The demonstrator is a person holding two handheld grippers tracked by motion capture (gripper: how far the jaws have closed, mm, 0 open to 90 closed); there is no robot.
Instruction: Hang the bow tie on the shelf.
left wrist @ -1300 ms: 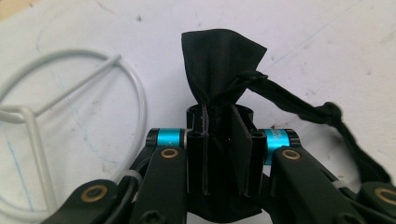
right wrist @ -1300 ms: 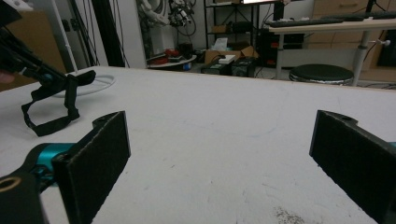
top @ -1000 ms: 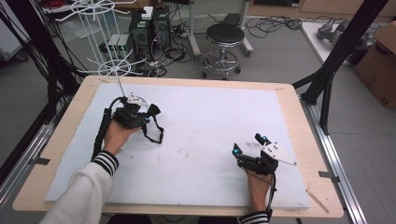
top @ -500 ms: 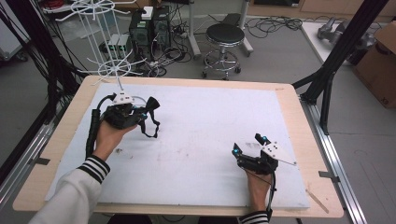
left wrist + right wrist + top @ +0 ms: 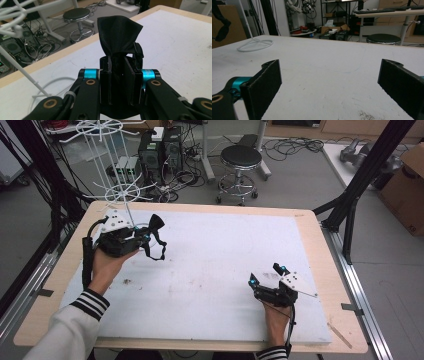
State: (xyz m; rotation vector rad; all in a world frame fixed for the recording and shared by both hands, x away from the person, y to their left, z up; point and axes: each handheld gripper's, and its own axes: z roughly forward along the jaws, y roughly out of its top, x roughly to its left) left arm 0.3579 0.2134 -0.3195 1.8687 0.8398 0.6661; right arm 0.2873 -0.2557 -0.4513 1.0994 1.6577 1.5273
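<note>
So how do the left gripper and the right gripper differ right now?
The left gripper is shut on a black cloth; the right gripper is open and holds nothing. The left is near the white wire stand; the right is low over the white table. Both are hand-held.

Both hand-held grippers are black. The left gripper (image 5: 117,82) has flat rectangular jaws, cyan collars at the jaw bases and brass-coloured screws along its linkage arms, with white zip ties near the lower joints. It carries a grey three-cornered plate on top, and a black cable loops back from it. The right gripper (image 5: 267,276) has the same cyan accents and plate (its cable runs along the wrist). The person's sleeves are light grey with black-and-white striped cuffs.
</note>
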